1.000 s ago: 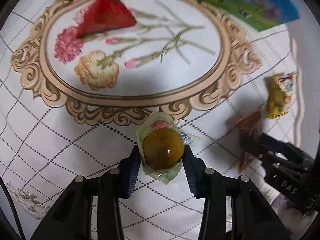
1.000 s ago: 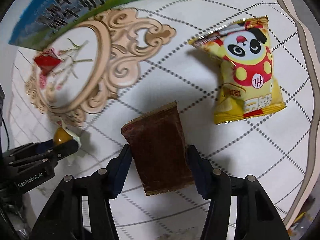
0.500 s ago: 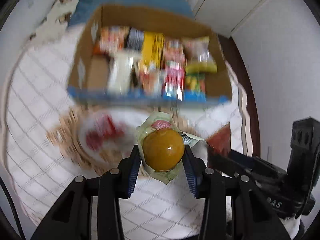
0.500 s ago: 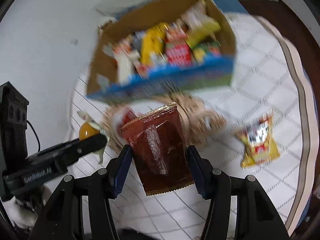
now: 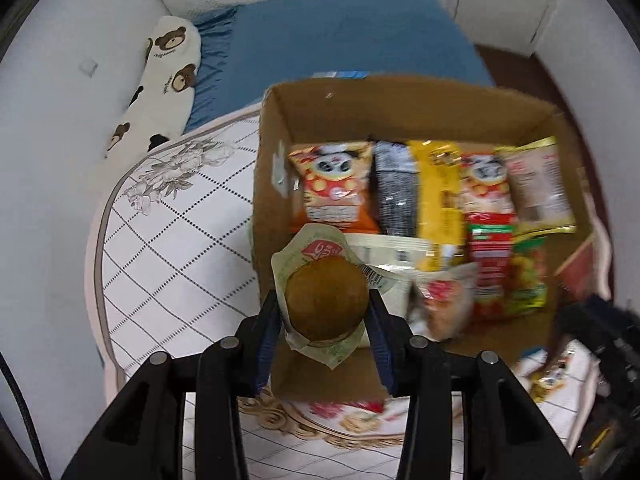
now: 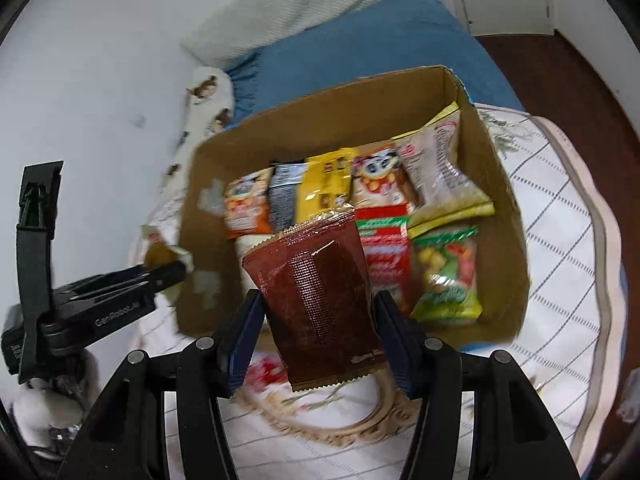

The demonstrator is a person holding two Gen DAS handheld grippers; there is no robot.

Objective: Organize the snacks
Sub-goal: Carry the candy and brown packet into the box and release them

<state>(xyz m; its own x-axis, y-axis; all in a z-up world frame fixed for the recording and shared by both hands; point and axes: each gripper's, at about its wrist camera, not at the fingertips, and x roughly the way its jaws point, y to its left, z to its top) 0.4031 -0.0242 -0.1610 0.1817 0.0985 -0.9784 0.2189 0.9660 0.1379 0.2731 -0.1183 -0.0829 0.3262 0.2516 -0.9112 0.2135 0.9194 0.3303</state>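
Items as I read them on my two feeds. One left gripper (image 5: 326, 312), fingers clamped on one round brown snack (image 5: 327, 299) in a pale green wrapper; I hold it raised over the near left corner of the box. One right gripper (image 6: 318, 318), fingers clamped on one flat dark red-brown packet (image 6: 320, 300), held upright above the near edge of the box. One open cardboard box (image 6: 336, 120) on the table, snack packs laid inside in two rough rows. Back row, counted left to right: one orange panda bag (image 5: 334, 184), one black-and-white packet (image 5: 394, 188), one yellow packet (image 5: 438, 196), one red panda bag (image 5: 486, 188), one pale bag with a yellow edge (image 5: 538, 184), five in all. Front row: one red packet (image 5: 490, 264), one green bag of mixed sweets (image 6: 448, 276), one clear bag with red print (image 5: 440, 300), and one white packet (image 5: 384, 246) partly hidden behind my held snack, four that I can make out; blur keeps me from being surer. One white tablecloth (image 5: 172, 240) with a dotted diamond grid and one ornate floral oval near the grippers. One small yellow bag (image 5: 550, 378) lies on the cloth outside the box, to the right. One bear-print pillow (image 5: 164, 80) and one blue sheet (image 5: 340, 44) lie beyond the table.
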